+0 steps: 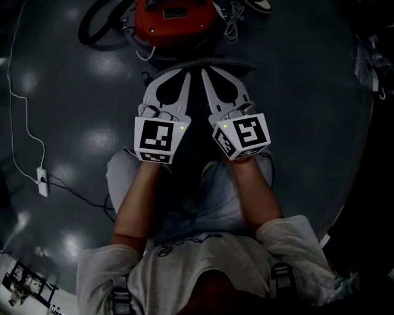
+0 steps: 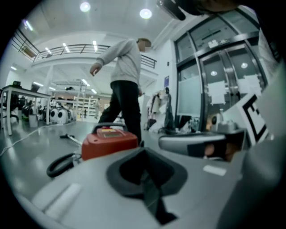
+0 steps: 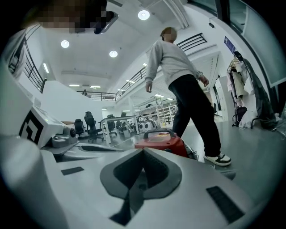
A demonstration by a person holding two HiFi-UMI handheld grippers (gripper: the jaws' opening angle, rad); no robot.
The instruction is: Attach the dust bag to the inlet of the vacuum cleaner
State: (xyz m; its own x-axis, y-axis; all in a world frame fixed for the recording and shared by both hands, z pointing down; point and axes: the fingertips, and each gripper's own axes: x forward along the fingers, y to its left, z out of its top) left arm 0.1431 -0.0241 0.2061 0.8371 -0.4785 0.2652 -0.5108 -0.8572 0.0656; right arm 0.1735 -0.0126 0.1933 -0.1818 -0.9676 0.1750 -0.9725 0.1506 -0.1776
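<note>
The red vacuum cleaner (image 1: 175, 18) stands on the dark floor just beyond both grippers, and also shows in the left gripper view (image 2: 109, 142) and the right gripper view (image 3: 161, 142). My left gripper (image 1: 184, 74) and right gripper (image 1: 205, 74) are held side by side, tips pointing at it from a short way off. Both are shut, the left gripper (image 2: 143, 151) and the right gripper (image 3: 143, 151) with jaws pressed together and nothing between them. A grey flat shape (image 1: 212, 63) lies at the vacuum's near side; I cannot tell whether it is the dust bag.
The vacuum's black hose (image 1: 92, 27) loops at its left. A white cable with a power block (image 1: 42, 181) runs along the floor at far left. A person (image 3: 187, 89) walks just behind the vacuum, one shoe (image 3: 217, 159) close to it. My knees are below the grippers.
</note>
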